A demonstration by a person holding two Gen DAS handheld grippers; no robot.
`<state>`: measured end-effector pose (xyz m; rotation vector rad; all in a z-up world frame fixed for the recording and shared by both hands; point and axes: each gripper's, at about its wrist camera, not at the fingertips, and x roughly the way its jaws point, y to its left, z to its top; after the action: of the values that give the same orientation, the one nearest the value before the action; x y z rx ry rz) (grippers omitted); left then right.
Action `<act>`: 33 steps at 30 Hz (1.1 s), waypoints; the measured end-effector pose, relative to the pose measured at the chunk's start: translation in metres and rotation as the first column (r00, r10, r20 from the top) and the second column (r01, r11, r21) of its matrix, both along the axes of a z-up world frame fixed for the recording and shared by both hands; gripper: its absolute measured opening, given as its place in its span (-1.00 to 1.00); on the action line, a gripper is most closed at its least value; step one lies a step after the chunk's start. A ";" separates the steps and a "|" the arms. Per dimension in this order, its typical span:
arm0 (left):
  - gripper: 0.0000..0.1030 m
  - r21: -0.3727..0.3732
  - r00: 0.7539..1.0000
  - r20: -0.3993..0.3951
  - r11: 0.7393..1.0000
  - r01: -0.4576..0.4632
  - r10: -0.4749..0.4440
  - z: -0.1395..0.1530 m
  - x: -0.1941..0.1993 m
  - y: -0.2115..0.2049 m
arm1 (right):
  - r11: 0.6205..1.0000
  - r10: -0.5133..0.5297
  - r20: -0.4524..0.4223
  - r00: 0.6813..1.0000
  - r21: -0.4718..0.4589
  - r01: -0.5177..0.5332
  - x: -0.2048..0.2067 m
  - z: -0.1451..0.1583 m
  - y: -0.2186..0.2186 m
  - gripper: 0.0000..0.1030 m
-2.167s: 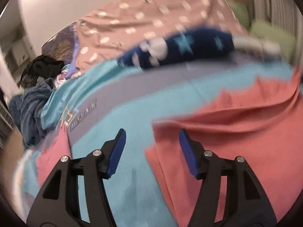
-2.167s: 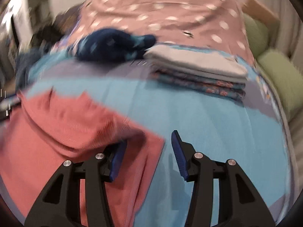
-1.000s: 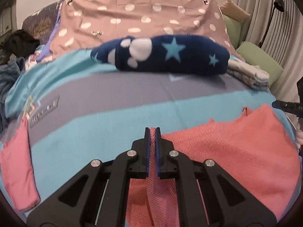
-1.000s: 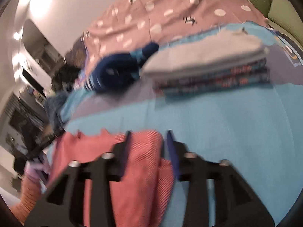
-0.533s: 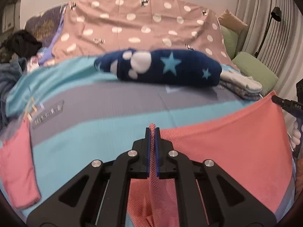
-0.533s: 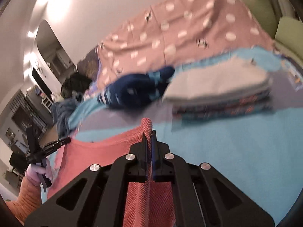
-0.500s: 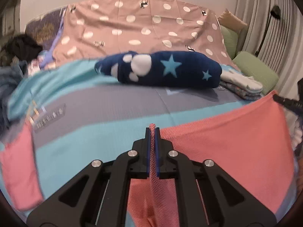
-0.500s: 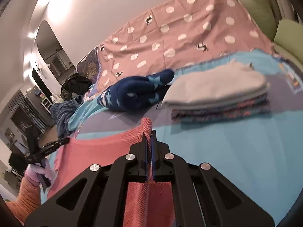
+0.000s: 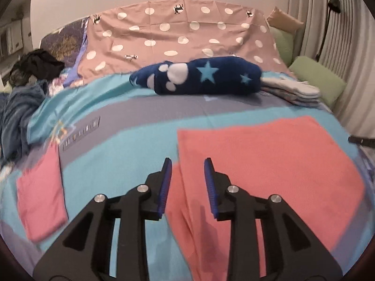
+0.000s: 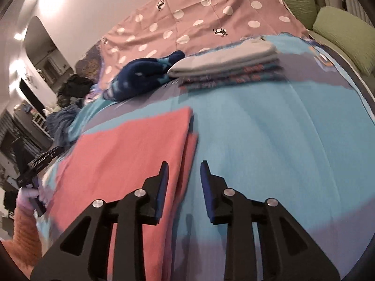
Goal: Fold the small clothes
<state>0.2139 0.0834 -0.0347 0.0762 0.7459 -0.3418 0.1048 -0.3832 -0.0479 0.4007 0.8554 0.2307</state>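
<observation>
A coral-pink garment (image 9: 269,161) lies folded flat on the blue and grey bedspread (image 9: 131,145). It also shows in the right wrist view (image 10: 126,154). My left gripper (image 9: 186,182) is open and empty over the garment's left edge. My right gripper (image 10: 182,182) is open and empty over the garment's right edge, where two layers show. The right gripper's tip (image 9: 361,140) pokes in at the right of the left wrist view, and the left gripper with the hand (image 10: 35,171) shows at the left of the right wrist view.
A folded pink piece (image 9: 39,196) lies at the left. A navy star-patterned roll (image 9: 201,75) and a stack of folded clothes (image 10: 229,70) sit at the back. A dotted pink sheet (image 9: 178,32), green cushions (image 10: 339,37) and a dark clothes pile (image 9: 21,93) lie around.
Both grippers were shut on the pink garment's upper corners, holding it up. Now both have opened and let it go, and it lies folded flat on the bed.
</observation>
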 end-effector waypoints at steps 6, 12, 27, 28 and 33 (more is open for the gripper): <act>-0.36 0.024 0.998 -0.065 0.999 0.022 -0.020 -0.010 -0.072 -0.005 | 0.998 0.051 -0.032 0.998 0.050 -0.049 -0.071 -0.014 0.014 -0.42; -0.23 -0.060 0.992 -0.113 0.996 -0.063 0.056 -0.019 -0.124 0.019 | 0.988 0.126 -0.040 0.991 0.092 -0.122 -0.094 -0.023 0.036 -0.39; -0.16 -0.151 0.980 -0.172 0.981 -0.123 0.097 -0.039 -0.147 0.050 | 0.993 0.068 -0.076 0.995 0.106 -0.060 -0.088 -0.037 0.040 -0.26; -0.16 -0.172 0.982 -0.169 0.978 -0.117 0.087 -0.039 -0.144 0.049 | 0.992 0.066 -0.077 0.995 0.110 -0.058 -0.087 -0.036 0.041 -0.25; -0.17 -0.136 0.976 -0.197 0.983 -0.120 0.092 -0.049 -0.129 0.043 | 0.995 0.047 -0.086 0.995 0.092 -0.039 -0.084 -0.038 0.044 -0.24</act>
<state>0.0850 0.1262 -0.0836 -0.1373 0.9082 -0.3039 0.0213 -0.3392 -0.0861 0.4797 0.9428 0.2945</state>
